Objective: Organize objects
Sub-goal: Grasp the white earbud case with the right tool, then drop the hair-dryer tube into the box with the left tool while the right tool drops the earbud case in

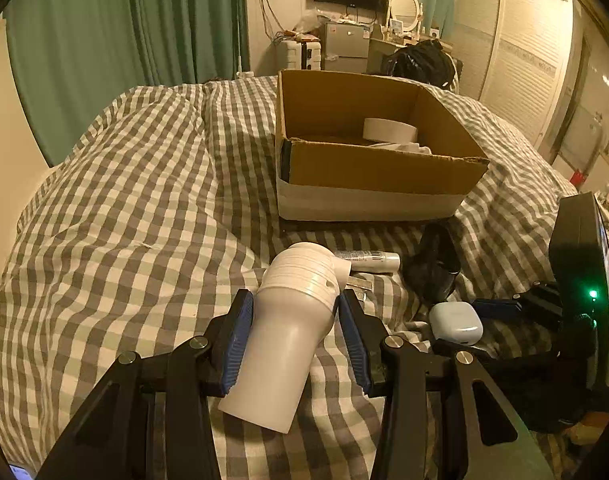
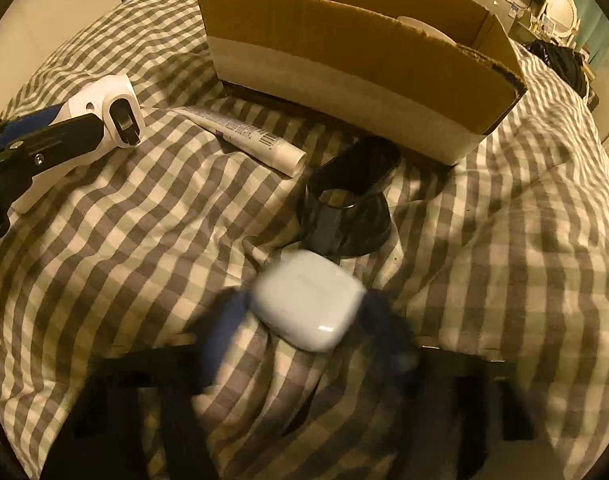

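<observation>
At the bottom centre of the left view, the left gripper [image 1: 294, 338] stands wide around a white hair dryer [image 1: 288, 332] on the checked bed [image 1: 124, 220]; its pads are just beside it, and contact is unclear. In the right view the right gripper [image 2: 306, 330] is blurred around a pale earbud case [image 2: 308, 300]; I cannot tell its grip. A cardboard box [image 1: 376, 172] sits above, with a tube [image 2: 244, 136] and a black nozzle [image 2: 348, 208] in front of it.
</observation>
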Demonstrator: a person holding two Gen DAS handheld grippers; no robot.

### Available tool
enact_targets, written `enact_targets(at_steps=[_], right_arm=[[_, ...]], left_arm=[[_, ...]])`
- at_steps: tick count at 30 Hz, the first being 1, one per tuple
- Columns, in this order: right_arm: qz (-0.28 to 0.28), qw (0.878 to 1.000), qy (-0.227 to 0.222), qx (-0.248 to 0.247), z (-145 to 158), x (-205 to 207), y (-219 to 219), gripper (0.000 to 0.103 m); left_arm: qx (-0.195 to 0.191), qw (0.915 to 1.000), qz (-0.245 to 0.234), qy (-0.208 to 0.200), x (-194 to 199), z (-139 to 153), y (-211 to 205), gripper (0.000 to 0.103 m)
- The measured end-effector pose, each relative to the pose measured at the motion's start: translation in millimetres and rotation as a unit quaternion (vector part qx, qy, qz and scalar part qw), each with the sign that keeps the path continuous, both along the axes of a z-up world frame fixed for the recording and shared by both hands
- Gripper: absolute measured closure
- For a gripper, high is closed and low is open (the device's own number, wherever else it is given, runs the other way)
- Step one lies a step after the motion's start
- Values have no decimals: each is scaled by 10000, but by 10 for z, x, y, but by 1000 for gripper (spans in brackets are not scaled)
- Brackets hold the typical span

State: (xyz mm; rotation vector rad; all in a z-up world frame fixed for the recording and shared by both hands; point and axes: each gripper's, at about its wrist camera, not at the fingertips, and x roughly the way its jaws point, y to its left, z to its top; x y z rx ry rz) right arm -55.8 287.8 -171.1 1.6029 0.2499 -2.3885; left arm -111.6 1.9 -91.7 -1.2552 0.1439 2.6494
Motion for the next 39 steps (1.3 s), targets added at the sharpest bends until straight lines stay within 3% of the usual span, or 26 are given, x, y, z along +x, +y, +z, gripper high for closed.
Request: enact_targets(at_steps=[7,13,20,23,27,34,39], right_arm=[[90,9994,346,-44,167,173,10,47],[40,9944,1022,-272,713,220,95,48],[-74,9800,1958,-361,1486,-205,161,49],[-127,9768,2086,-460,1650,-504,189,49],[-271,9771,2051,-503,1648,-883,287,49],[-381,9836,1703,-450,1342,-1397,464,49],[-428,9864,1534,-404,1142,-1656,553,49]], left_arm=[[62,9999,45,94,40,102,-48,58],[198,9984,133,520,-67,466,-40,58],[387,9931,168,1090,-458,964,83,58],[379,9926,114,1148,-693,1036,170,58],[260,9936,59,1097,-1021,968,301,58],[97,9962,-182,849,-1618,598,608,58],[87,9971,-374,652,-1815,321,707,58]])
